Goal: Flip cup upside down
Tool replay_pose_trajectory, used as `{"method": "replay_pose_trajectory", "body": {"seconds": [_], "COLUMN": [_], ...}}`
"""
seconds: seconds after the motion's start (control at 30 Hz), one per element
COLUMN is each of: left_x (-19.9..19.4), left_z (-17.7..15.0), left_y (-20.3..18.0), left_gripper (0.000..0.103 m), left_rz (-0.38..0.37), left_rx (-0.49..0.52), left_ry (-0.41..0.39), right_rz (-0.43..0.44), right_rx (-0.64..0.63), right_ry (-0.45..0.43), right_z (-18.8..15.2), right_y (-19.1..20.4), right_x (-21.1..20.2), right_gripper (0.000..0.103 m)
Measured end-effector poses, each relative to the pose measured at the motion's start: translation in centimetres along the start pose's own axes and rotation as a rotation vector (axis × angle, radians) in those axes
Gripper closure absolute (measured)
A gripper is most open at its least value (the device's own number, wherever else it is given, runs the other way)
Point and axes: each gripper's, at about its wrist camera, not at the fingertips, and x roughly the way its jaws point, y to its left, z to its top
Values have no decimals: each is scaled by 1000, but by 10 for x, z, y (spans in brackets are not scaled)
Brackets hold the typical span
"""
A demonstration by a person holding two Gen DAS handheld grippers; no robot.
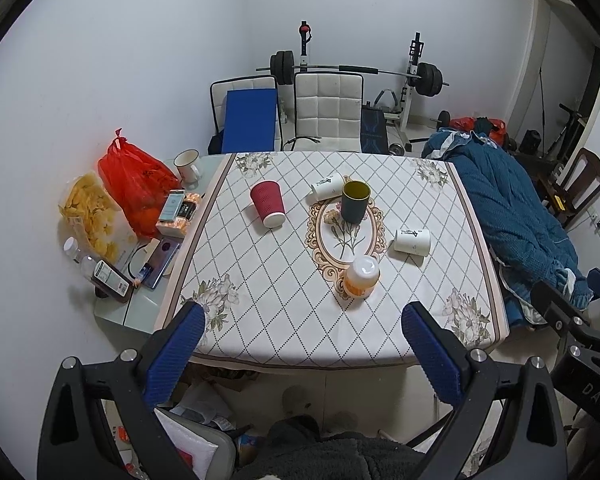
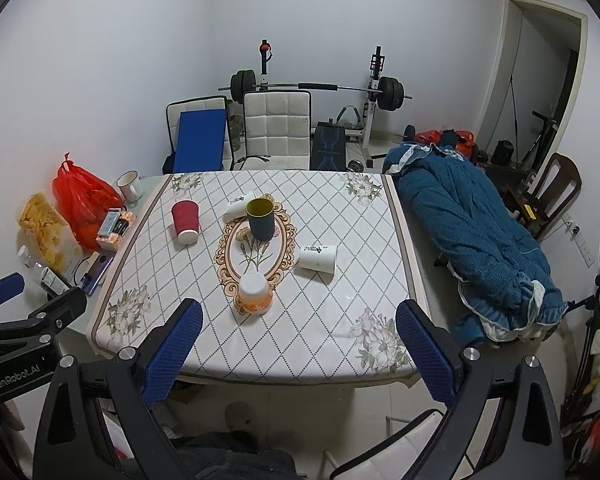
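Five cups stand or lie on your table (image 1: 472, 344). Only the dark cup (image 1: 355, 202) with the yellow inside stands mouth up, at the far end of the oval flower medallion (image 1: 342, 236) in the middle of the cloth. Just behind it, touching or nearly so, a white cup (image 1: 327, 187) lies on its side. A second white cup (image 1: 412, 241) lies on its side to the right of the medallion, apart from the others. The red ribbed cup (image 1: 267, 204) stands mouth down to the left, and the orange-and-white cup (image 1: 362, 276) stands mouth down at the medallion's near end. Your left gripper (image 1: 304, 354) hangs over the near table edge with its blue pads spread wide and nothing between them. Your right gripper (image 2: 300, 356) is spread likewise, holding nothing, near the same edge. Beyond the cloth's left border sit a red plastic bag (image 1: 134, 184) and a white mug (image 1: 187, 165); a blue quilt (image 1: 512, 216) lies to the right.
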Motion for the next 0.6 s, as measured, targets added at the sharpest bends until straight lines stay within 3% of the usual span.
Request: {"method": "replay_pose_trajectory", "body": {"seconds": [0.6], "left_x": [-1], "left_z": [3], "left_y": [4], "left_gripper": [2], "left_rz": [6], "left_rx": [-4], "left_ry": [-11], "right_rz": [8], "right_rx": [1], "right_ry": [-1], "right_z": [1], "right_y": [1], "right_x": [-3], "right_gripper": [3]}}
